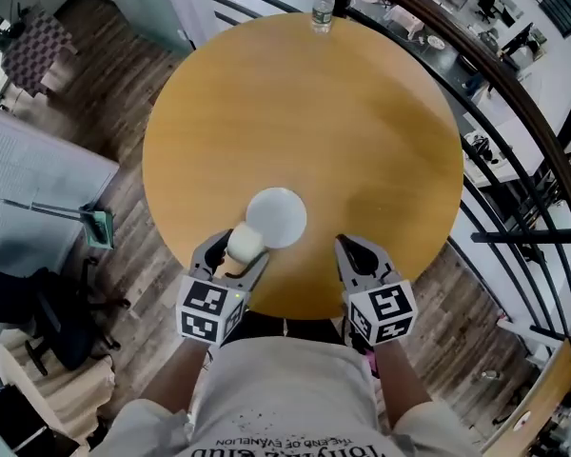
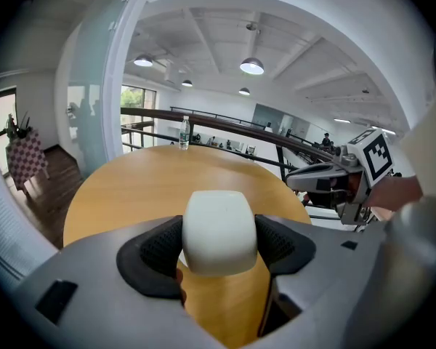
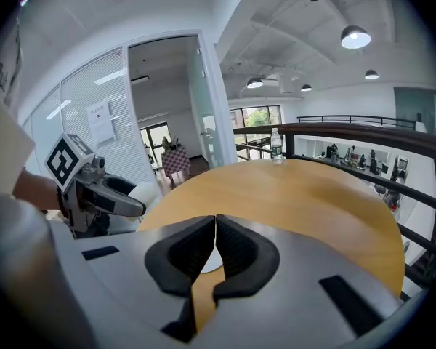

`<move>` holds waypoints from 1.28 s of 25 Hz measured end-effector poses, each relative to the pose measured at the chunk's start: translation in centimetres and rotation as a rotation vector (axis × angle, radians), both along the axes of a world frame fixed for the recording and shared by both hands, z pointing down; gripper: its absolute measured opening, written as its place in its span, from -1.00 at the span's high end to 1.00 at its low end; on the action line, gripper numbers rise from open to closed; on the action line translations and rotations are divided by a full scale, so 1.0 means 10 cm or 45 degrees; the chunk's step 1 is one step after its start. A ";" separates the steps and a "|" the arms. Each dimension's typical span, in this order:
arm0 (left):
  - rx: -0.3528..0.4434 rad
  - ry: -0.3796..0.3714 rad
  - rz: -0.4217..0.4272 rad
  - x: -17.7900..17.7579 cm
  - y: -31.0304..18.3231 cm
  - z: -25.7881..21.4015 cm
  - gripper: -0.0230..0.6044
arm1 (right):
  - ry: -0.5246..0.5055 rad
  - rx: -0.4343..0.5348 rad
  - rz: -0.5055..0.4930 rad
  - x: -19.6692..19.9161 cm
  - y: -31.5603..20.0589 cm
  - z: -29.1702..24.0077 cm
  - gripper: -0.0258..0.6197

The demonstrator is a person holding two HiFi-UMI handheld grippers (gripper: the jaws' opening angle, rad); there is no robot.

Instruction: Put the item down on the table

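Left gripper (image 1: 236, 248): the grey hand-held two-jaw gripper in the person's left hand is clamped on the narrow cream neck of the item, dark pads pressing it from both sides.
Item: a white bulb-shaped object with a round frosted globe (image 1: 276, 217) sits at the near edge of the table, just ahead of the left gripper's jaws.
Long axis: it runs from the neck in the jaws out to the globe, forward and slightly to the right, away from the person and roughly in line with the gripper.
Height: whether the globe touches the tabletop or hangs just above it cannot be told.
Table: the round, honey-coloured wooden tabletop (image 1: 305, 112) has bare wood all round the globe.
Bottle: a small clear plastic water bottle (image 1: 323, 6) stands upright at the far edge, well apart from both grippers.
Right gripper (image 1: 352, 250): the matching grey gripper has its jaws pressed together with nothing between them. It sits over the near rim beside the globe but apart from it.
Nearer hand: the left, which alone carries the item.
Coming move (judgement): lower until the globe bears on the wood, then part the left jaws. A round globe may roll once freed.
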State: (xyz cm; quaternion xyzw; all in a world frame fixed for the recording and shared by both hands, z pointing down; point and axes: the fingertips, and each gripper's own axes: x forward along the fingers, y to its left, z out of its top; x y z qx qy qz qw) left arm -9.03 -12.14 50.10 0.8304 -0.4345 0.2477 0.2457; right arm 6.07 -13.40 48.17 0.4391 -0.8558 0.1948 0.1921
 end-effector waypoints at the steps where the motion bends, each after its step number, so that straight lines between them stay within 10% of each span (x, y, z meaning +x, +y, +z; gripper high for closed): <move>1: -0.008 -0.002 0.000 0.00 -0.02 0.04 -0.11 | -0.001 -0.003 0.000 -0.02 -0.02 0.02 0.84; 32: -0.174 -0.197 0.126 0.31 -0.50 1.10 -0.11 | -0.046 -0.150 -0.007 -0.10 0.00 0.55 0.84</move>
